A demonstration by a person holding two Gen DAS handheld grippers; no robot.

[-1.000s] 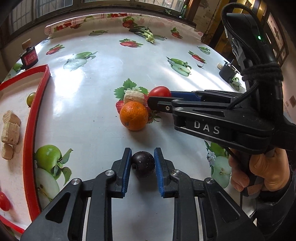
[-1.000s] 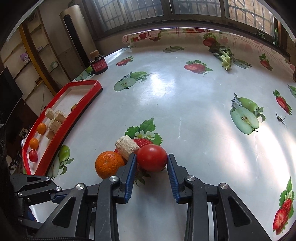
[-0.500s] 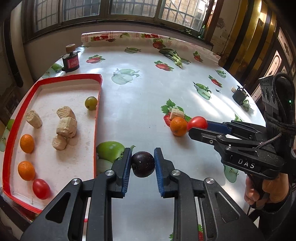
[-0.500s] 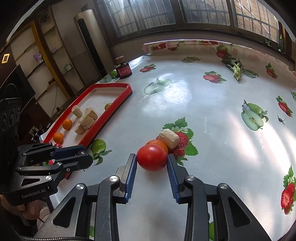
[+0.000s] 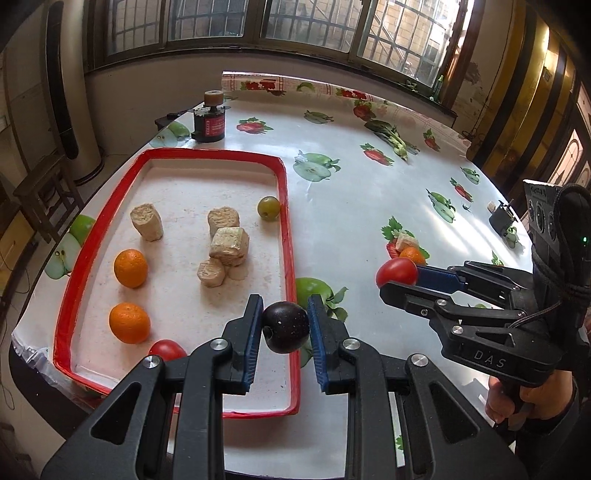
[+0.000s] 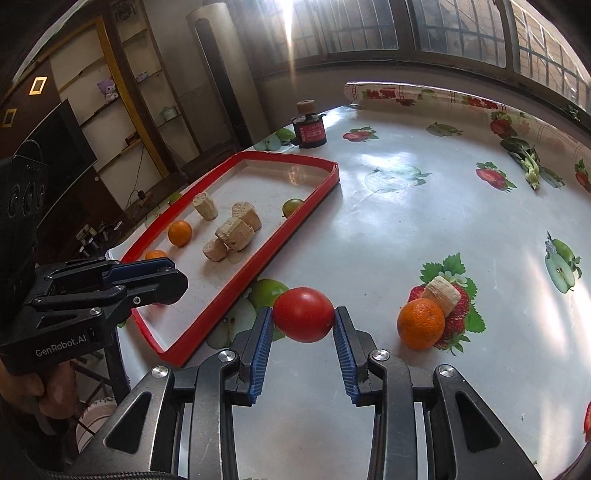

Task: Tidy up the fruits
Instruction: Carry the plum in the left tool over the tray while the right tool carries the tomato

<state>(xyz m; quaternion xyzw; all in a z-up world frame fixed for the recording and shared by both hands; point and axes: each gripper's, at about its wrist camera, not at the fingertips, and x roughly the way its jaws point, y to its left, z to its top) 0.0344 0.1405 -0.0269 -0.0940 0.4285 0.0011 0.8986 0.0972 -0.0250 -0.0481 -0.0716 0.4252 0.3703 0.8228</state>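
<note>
Fruits are split between both jaws and the red-rimmed tray (image 5: 288,236). The left gripper (image 5: 284,325) has its jaws clamped on a dark plum (image 5: 286,326), held above the tray's near right corner. The right gripper (image 6: 303,321) has its jaws clamped on a red tomato (image 6: 303,314), just right of the tray rim. "DAS" is moulded on the right gripper's side and "GenRobot.AI" on the left one's. Right of the right jaws an orange (image 6: 420,323) touches a beige chunk (image 6: 441,291). The surface (image 6: 424,221) wears a glossy white cloth printed with apples and strawberries. Barred windows (image 5: 314,22) run behind, shelves (image 6: 122,99) to the left.
</note>
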